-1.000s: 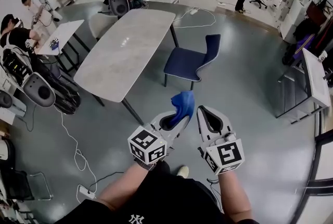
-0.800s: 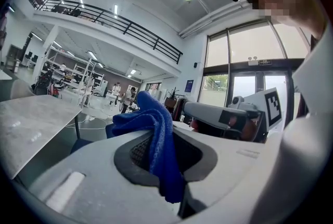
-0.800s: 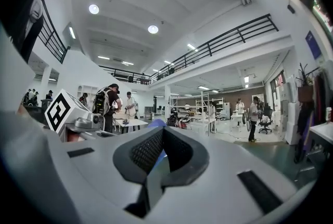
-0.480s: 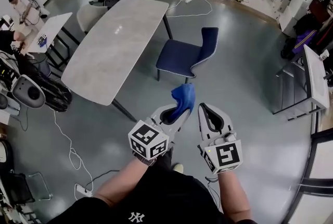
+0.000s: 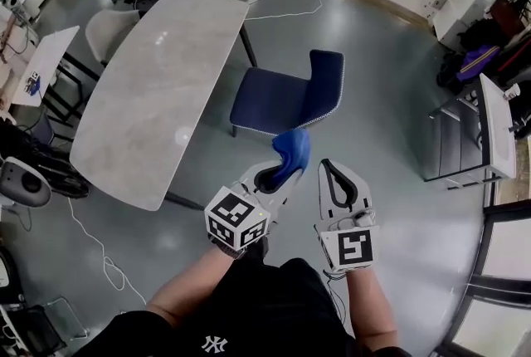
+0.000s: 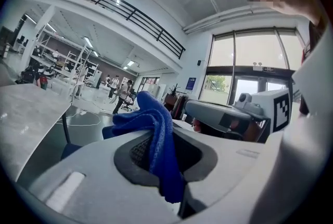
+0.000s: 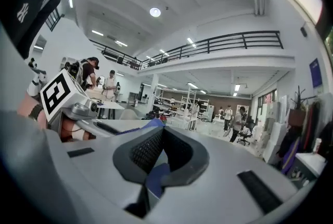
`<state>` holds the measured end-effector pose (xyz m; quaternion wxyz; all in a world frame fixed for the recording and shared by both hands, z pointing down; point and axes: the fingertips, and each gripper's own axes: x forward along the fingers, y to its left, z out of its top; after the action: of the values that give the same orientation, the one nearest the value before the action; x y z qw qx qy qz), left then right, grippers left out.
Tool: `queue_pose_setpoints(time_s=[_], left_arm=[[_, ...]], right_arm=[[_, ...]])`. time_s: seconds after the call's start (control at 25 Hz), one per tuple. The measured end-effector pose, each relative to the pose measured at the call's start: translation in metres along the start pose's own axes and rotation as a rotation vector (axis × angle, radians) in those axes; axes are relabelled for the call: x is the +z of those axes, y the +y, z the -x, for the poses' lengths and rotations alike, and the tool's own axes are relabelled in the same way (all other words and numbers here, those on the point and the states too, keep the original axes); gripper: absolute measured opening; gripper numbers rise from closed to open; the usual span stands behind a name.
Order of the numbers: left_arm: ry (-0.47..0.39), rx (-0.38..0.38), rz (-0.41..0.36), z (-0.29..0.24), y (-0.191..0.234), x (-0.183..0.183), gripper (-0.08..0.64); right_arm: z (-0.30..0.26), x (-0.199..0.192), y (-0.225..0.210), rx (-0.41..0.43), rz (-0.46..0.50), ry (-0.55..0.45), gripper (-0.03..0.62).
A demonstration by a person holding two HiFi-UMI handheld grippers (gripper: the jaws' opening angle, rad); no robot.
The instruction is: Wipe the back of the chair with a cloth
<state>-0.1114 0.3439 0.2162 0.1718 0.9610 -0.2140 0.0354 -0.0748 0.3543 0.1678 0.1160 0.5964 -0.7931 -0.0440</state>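
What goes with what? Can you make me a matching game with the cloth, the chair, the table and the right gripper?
1 cloth
2 chair
3 table
4 right gripper

A shut, holding nothing
B pale grey top
C pinched in the left gripper
D standing beside the table

Pairs: 1-C, 2-D, 3-B, 4-A

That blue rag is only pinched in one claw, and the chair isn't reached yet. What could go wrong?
The cloth is pinched by one fold in the left gripper, the rest bunched loose, so rubbing could tug it out. The chair stands free by the table; pressing its back may slide it, with the shut right gripper not steadying it.
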Motion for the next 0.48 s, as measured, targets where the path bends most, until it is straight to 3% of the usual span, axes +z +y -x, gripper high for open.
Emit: queue_pose_setpoints(time_s=[0.12, 0.48], left_arm=[[0.006, -0.019, 0.0, -0.025, 0.033, 0.014, 0.058], [0.026, -0.029, 0.015, -0.107, 0.087, 0.033, 0.058]], right_arm=[[-0.04, 0.0, -0.021, -0.032, 0.044, 0.007, 0.014], [-0.118, -0.017, -0.092, -0.044, -0.001, 0.017, 0.014]])
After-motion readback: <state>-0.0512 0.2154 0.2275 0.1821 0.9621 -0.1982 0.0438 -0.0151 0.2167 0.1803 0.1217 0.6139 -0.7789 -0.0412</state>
